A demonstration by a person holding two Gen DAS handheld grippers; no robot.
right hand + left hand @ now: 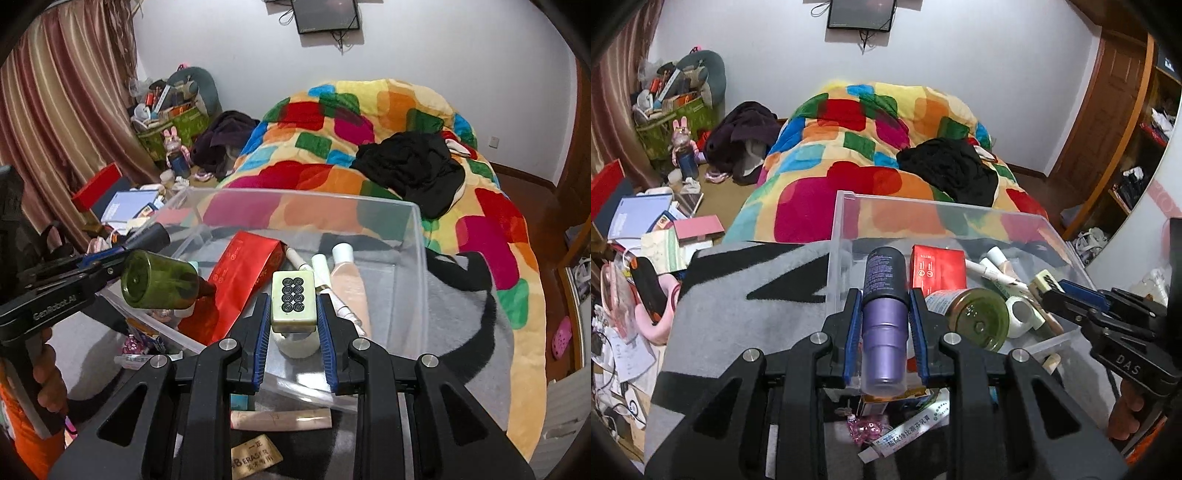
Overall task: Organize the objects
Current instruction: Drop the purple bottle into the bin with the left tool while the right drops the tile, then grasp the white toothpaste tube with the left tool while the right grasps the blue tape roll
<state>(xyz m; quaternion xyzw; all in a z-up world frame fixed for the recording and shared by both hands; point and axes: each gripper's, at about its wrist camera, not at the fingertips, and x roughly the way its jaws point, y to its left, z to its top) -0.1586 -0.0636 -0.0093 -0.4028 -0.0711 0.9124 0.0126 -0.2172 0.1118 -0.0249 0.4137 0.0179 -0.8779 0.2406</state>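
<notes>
My left gripper (885,301) is shut on a purple bottle with a dark cap (885,325), held over the near left corner of a clear plastic bin (846,206). My right gripper (294,306) is shut on a cream mahjong tile (294,300) with black circles, held over the bin (415,236). Inside the bin lie a red box (937,270), a green-lidded jar (979,322), white tubes (997,273) and a white roll (1019,315). The right wrist view shows the red box (236,284), the green jar (159,280) and a pink tube (349,284).
The bin rests on a grey and black blanket (738,295) on the bed, with a colourful quilt (871,155) behind. A toothpaste tube (905,435) and pink trinket (866,430) lie before the bin. A beige tube (280,419) and eraser (256,458) lie near.
</notes>
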